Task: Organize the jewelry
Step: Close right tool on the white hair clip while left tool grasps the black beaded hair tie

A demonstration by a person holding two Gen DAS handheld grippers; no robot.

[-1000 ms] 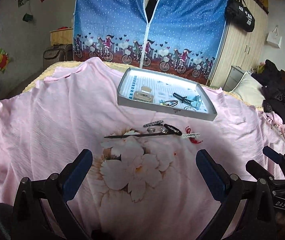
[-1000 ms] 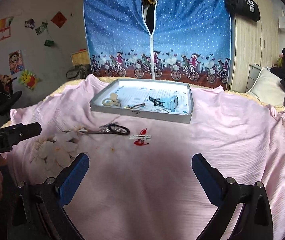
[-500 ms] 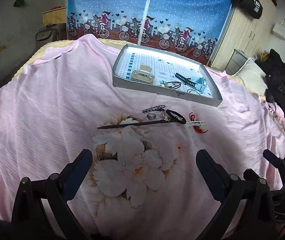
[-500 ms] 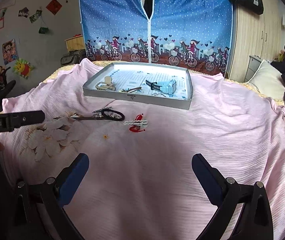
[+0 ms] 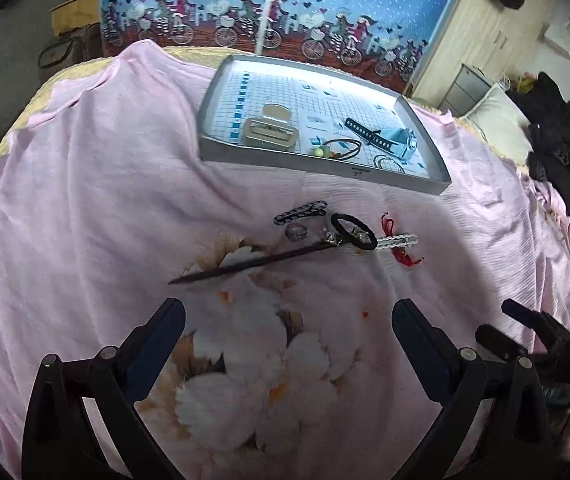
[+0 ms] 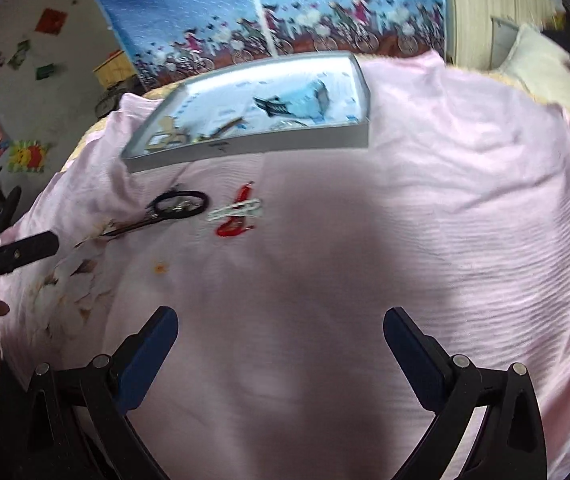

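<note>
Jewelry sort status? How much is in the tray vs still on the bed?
Partly done. The tray already holds several pieces, among them a studded strap and a beaded band. Nothing is in hand: left gripper and right gripper are both open and empty. Left on the sheet: hair stick, black hair tie, ring, black clip, white clip.

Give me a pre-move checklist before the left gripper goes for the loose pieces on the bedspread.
1. Left gripper open and empty: ok.
2. Right gripper open and empty: ok.
3. Way to the hair stick unobstructed: ok, only the bedspread lies between.
4. Pieces separated for a clean single pick: not ok; the black hair tie lies over the stick's ornate end, with the ring close by.
5. Tray has free room: ok, its far side is bare.
6. Right wrist view sharp enough to judge by: not ok, blurred.
</note>
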